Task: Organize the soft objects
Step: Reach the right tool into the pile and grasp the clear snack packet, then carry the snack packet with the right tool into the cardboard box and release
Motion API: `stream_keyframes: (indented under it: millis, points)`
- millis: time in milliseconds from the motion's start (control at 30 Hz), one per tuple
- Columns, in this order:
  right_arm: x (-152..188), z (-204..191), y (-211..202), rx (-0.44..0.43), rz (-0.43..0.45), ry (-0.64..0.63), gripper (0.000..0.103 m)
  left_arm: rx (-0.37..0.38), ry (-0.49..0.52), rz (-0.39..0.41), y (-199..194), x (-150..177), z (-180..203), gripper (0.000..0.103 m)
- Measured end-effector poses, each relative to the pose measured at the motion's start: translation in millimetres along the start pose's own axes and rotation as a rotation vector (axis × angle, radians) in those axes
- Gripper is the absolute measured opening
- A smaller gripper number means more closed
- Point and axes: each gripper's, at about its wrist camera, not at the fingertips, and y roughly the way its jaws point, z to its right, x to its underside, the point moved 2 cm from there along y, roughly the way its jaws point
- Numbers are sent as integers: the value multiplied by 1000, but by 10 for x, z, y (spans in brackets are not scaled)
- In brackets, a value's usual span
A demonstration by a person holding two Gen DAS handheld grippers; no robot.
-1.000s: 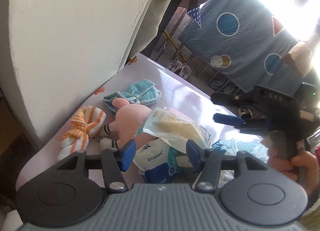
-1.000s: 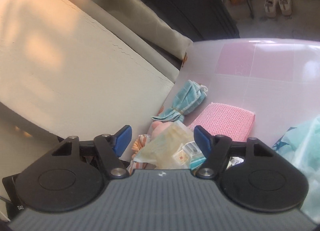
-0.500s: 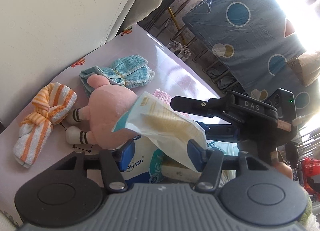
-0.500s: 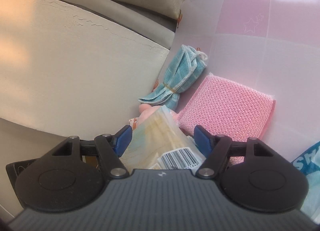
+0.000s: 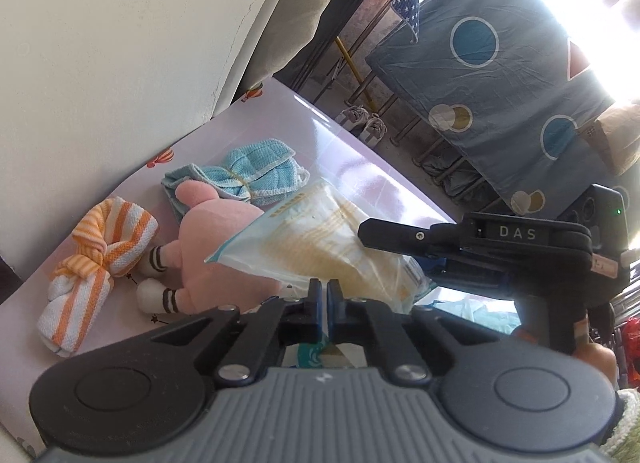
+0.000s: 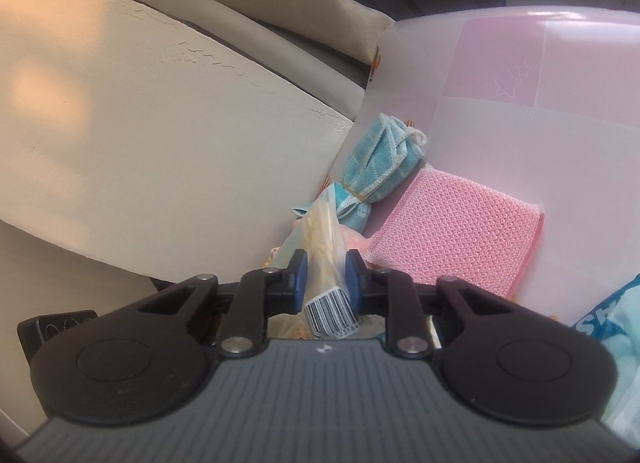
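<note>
a clear plastic packet point(image 5: 320, 247) of pale yellow soft goods is held in the air above a pink tabletop point(image 5: 360, 175), gripped from two sides. the left gripper point(image 5: 323, 295) has its jaws drawn nearly together on the packet's lower edge, pinching only thin film. the right gripper point(image 6: 326, 277) has its jaws narrowed on the packet's barcode end, the film bulging between them.

the likely trouble is the slippery wrapper: with both grips on thin plastic, pulling the two hands apart or twisting could tear the film or let one end slide free, and the packet would drop onto the pile below. squeezing harder would probably crush the contents rather than help.

going left to right in the left wrist view: an orange and white striped cloth point(image 5: 96, 263) tied in a knot lies near the table's edge; just beside it is a pink plush toy point(image 5: 216, 247) with striped socks, partly hidden under the packet; behind the toy is a bundled blue cloth point(image 5: 244, 175). in the right wrist view a pink mesh sponge point(image 6: 452, 239) lies just beside the blue cloth, and a pale blue wrapper point(image 6: 616, 331) sits at the far right edge.

a cream wall point(image 6: 140, 143) runs along the table's left side, crowding any move that way. the toy and cloths directly beneath leave little bare surface to set the packet down.
</note>
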Motion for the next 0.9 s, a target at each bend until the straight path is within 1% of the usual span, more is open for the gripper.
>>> stream_keyframes:
  millis: [133, 267, 400, 533, 633, 733, 900]
  points:
    - [16, -142, -208, -15, 43, 8, 18, 28, 29, 47, -216, -46, 109, 3]
    - [105, -340, -547, -31, 102, 5, 17, 54, 61, 80, -471, -58, 287, 3]
    - [287, -521, -1025, -44, 176, 3, 17, 104, 103, 103, -731, -2, 550, 3]
    - [549, -564, -1598, -50, 272, 14, 16, 157, 171, 110, -913, 125, 921, 3]
    - [797, -496, -2061, -45, 354, 47, 16, 206, 226, 100, -973, 249, 1254, 3]
    - [1083, -340, -2559, -34, 447, 97, 16, 264, 284, 66, -939, 371, 1625, 3]
    - [1489, 85, -3309, 21, 593, 198, 16, 317, 443, -8, -688, 633, 2365, 3]
